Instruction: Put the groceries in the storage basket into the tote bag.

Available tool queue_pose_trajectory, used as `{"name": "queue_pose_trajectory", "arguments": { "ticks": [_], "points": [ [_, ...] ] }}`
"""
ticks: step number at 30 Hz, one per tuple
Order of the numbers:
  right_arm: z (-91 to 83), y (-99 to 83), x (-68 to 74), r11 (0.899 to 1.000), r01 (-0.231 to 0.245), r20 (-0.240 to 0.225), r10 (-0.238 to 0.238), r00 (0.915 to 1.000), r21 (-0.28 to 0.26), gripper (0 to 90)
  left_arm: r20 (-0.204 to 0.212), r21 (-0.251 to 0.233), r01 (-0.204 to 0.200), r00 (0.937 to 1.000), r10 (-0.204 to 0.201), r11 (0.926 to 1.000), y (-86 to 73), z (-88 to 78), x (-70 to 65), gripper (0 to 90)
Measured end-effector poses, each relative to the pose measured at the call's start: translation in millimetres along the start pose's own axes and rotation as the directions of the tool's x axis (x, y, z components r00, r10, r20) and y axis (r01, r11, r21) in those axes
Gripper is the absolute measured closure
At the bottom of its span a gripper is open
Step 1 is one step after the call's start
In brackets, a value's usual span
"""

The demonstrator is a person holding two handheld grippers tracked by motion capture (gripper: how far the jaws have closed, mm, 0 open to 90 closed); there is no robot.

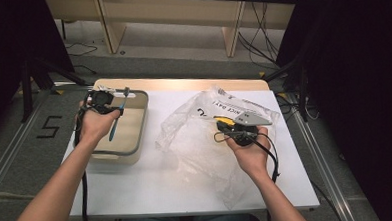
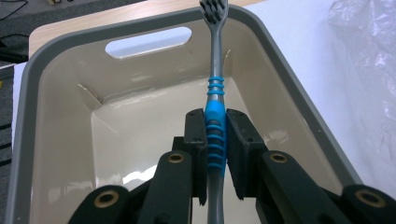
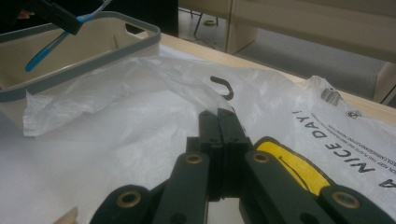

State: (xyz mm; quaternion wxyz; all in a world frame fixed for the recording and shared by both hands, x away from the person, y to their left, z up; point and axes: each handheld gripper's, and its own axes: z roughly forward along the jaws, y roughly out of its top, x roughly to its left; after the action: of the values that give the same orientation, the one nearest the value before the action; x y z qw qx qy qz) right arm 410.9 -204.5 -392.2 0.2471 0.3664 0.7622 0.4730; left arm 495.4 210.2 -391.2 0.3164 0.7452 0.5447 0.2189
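Left gripper: the left gripper (image 2: 215, 154) has its jaws clamped on the blue ribbed grip of a toothbrush (image 2: 215, 116), pads pressing from both sides; in the high view it (image 1: 102, 100) sits over the far left corner of the tabletop.
Toothbrush: grey handle with a blue grip, bristle head pointing toward the bin's far wall by the handle cutout; it hangs above the inside of the bin, and I cannot tell whether it touches the bin floor.
Bin: a cream bin with a grey rim (image 2: 28, 107) stands at the left edge of the tabletop (image 1: 152, 187), toward the far side.
Right gripper: the right gripper (image 3: 219, 122) has its jaws pressed together with a thin fold of the plastic bag (image 3: 140, 102) seemingly pinched between the pads; in the high view it (image 1: 223, 124) is over the right half of the tabletop.
Plastic bag: clear, crumpled, printed with black lettering and a yellow face, spread from the middle to the right edge of the tabletop, just beside the bin.
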Motion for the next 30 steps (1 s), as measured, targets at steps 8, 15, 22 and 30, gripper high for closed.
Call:
{"name": "queue_pose_trajectory", "arguments": {
  "ticks": [8,15,22,30],
  "points": [
    [0.3,-0.2,0.5,1.0,-0.002,0.0,0.002,1.0,0.0,90.0,0.006,-0.032,-0.005,1.0,0.005,0.9995,0.9,-7.6,-3.3,78.8],
    [0.8,-0.5,1.1,1.0,0.001,-0.001,-0.001,1.0,0.004,90.0,0.015,-0.051,-0.015,0.9998,0.015,0.9986,1.4,-12.7,-7.3,78.8],
    [0.3,-0.3,0.6,1.0,-0.004,-0.001,0.004,1.0,0.0,90.0,0.029,-0.079,-0.018,0.9994,0.02,0.9967,1.6,-19.6,-12.3,78.8],
    [0.1,0.0,1.0,1.0,-0.002,-0.002,0.002,1.0,-0.002,90.0,0.043,-0.102,-0.022,0.9987,0.026,0.9945,0.9,-25.2,-17.4,78.8]
  ]
}}
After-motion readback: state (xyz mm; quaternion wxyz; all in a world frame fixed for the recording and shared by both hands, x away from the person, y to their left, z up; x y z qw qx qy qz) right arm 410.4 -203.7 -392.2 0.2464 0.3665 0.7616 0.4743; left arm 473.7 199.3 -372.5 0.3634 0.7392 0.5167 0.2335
